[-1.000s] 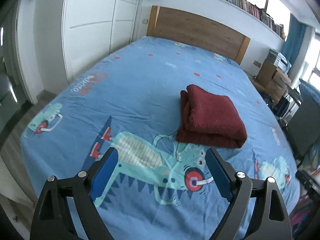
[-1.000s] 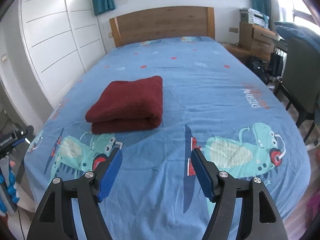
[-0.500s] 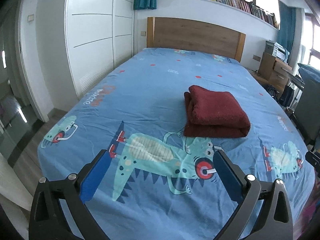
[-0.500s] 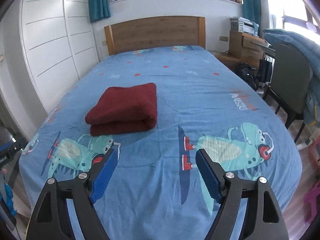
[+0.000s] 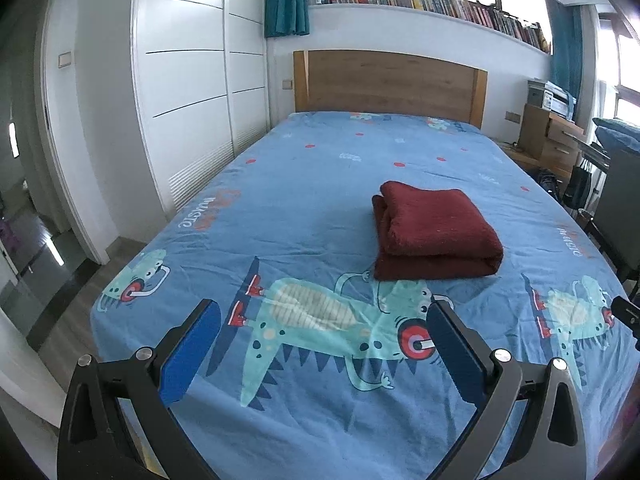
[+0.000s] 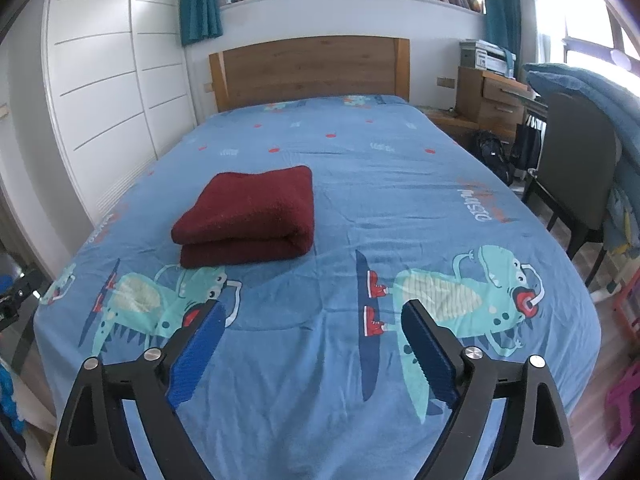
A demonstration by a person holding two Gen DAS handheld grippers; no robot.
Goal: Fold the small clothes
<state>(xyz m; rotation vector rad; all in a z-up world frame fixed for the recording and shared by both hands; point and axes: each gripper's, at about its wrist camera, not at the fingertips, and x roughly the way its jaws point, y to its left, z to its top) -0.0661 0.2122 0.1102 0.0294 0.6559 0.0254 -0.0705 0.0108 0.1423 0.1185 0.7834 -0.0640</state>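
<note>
Both grippers, left gripper (image 5: 322, 314) and right gripper (image 6: 314, 316), hover low at frame bottom, jaws apart, folded red garment (image 5: 434, 230) mid-bed (image 5: 320, 184).

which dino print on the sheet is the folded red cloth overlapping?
The middle dinosaur print, just ahead of the left gripper: the folded red cloth covers its raised arm. The two corner dinosaurs lie clear of it.

Bright daylight enters from windows (image 6: 580, 28) at right, blown out there; strong fisheye bending, dark vignetted corners; focus sharp.
</note>
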